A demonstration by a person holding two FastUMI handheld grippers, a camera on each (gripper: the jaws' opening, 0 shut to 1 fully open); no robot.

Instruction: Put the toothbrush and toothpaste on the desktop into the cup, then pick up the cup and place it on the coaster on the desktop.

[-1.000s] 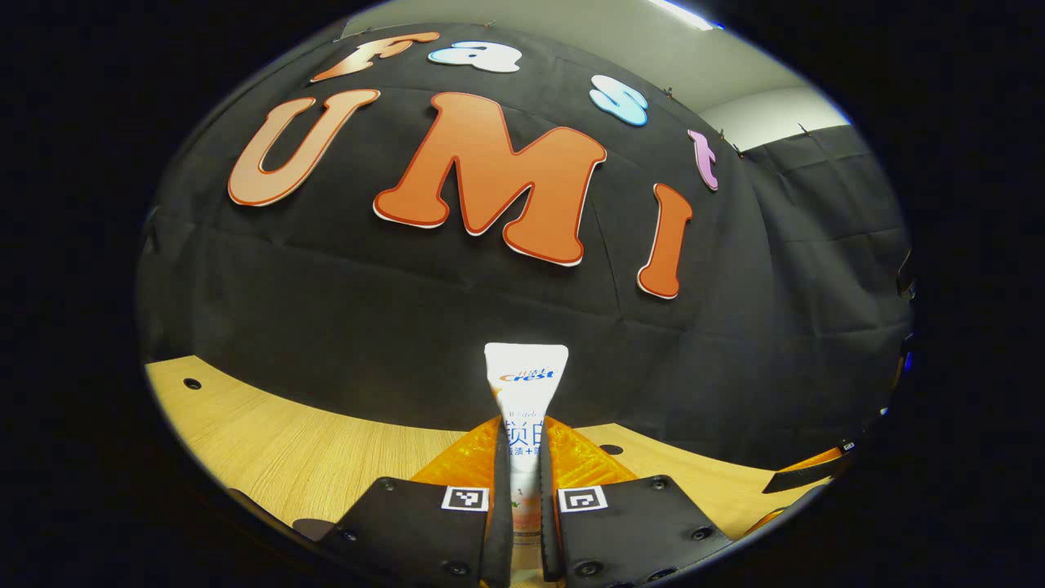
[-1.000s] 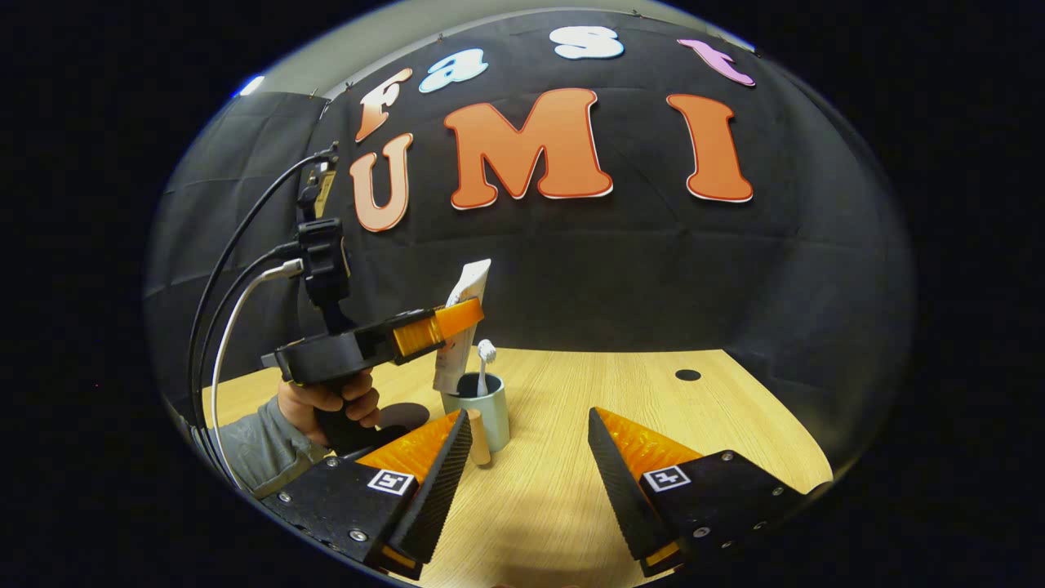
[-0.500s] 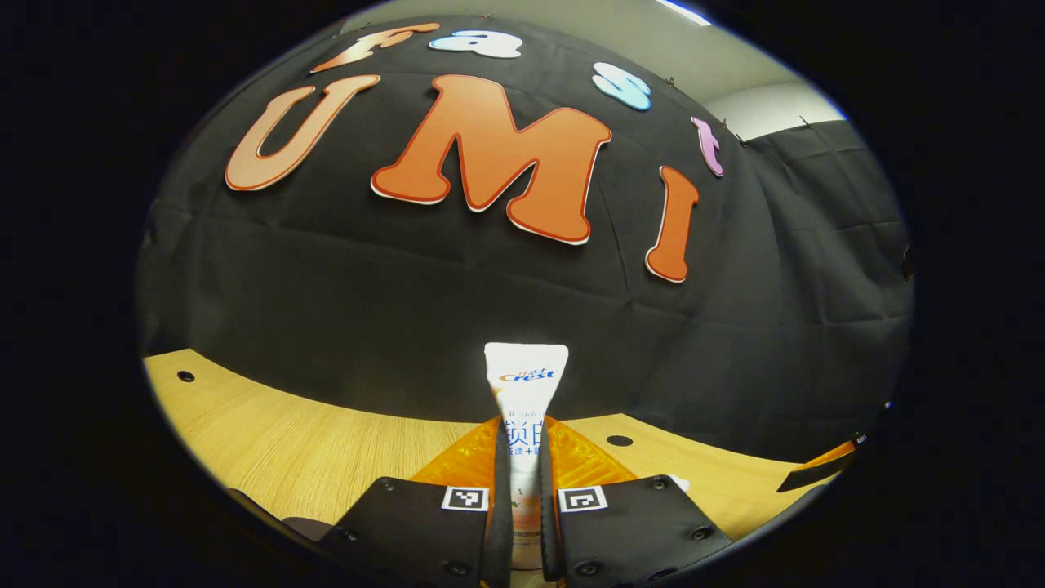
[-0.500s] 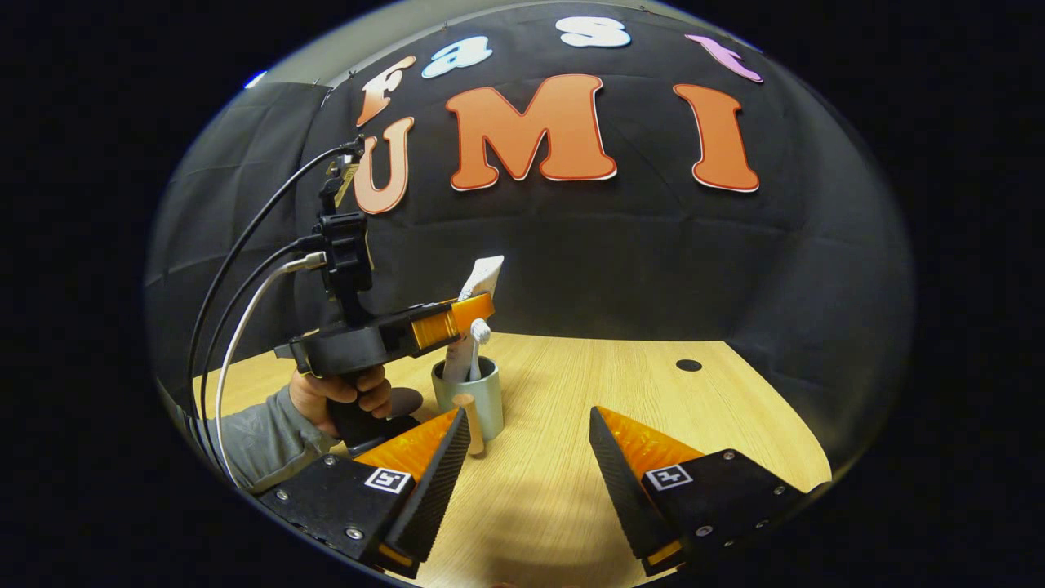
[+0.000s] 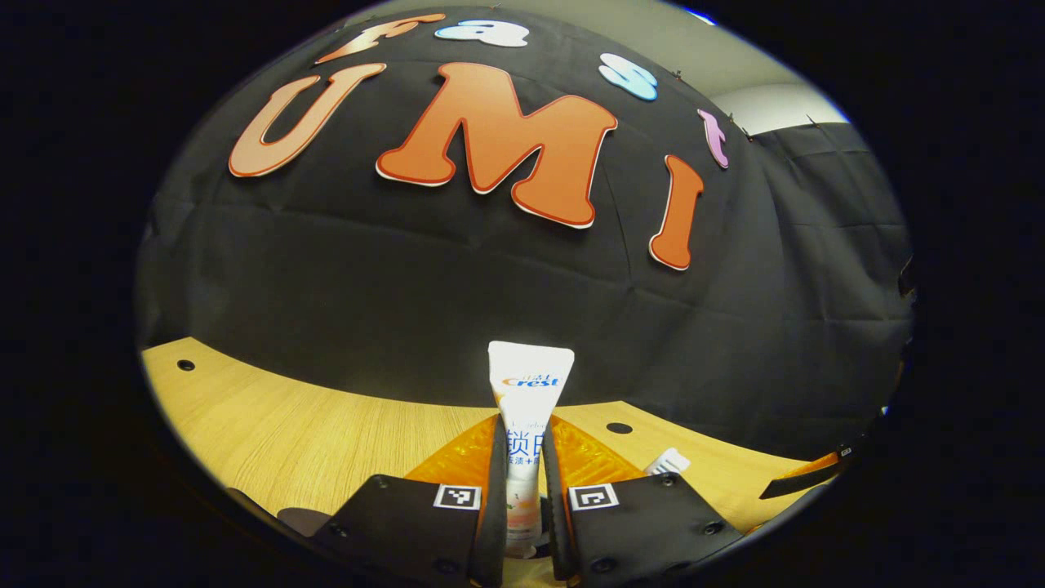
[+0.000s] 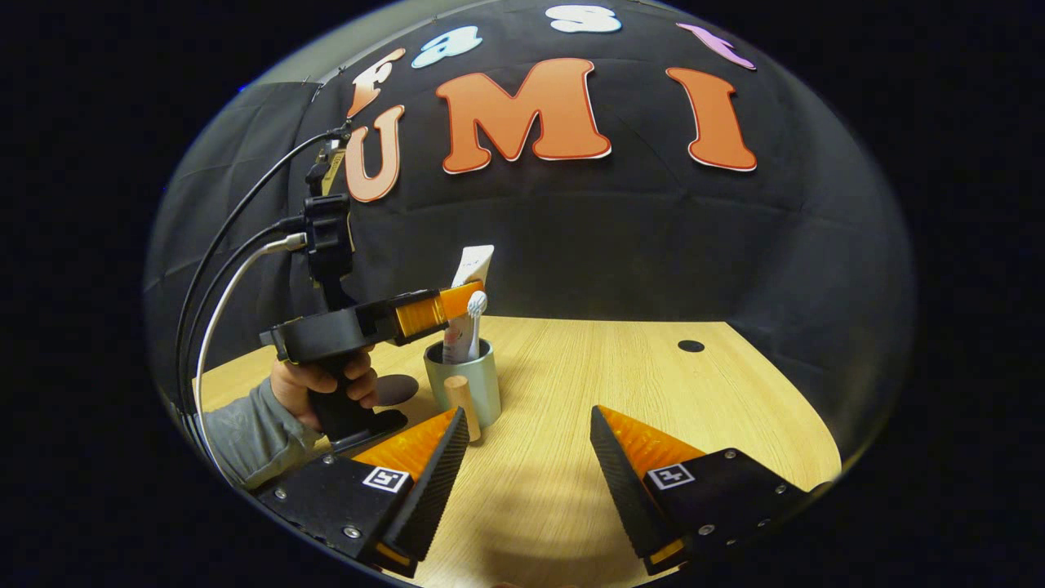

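Toothbrush (image 6: pixel 476 314) already in the cup (image 6: pixel 464 385); left gripper (image 5: pixel 522 457) jaws pinching the toothpaste tube (image 5: pixel 526 408) over it, right gripper (image 6: pixel 531 453) jaws spread, coaster move left

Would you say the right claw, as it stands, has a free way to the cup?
Probably yes: the right claw is open with bare desktop ahead, though the left claw holds the toothpaste over the cup.

Left gripper (image 6: pixel 461 298): black pistol-grip body, a black camera block on a post above, black and white cables looping off its rear. Hand (image 6: pixel 322 384) on the grip; grey sleeve (image 6: pixel 245 437). Right gripper (image 6: pixel 529 441): black screw-fastened finger mounts (image 6: pixel 718 494), each bearing a square black-and-white marker.
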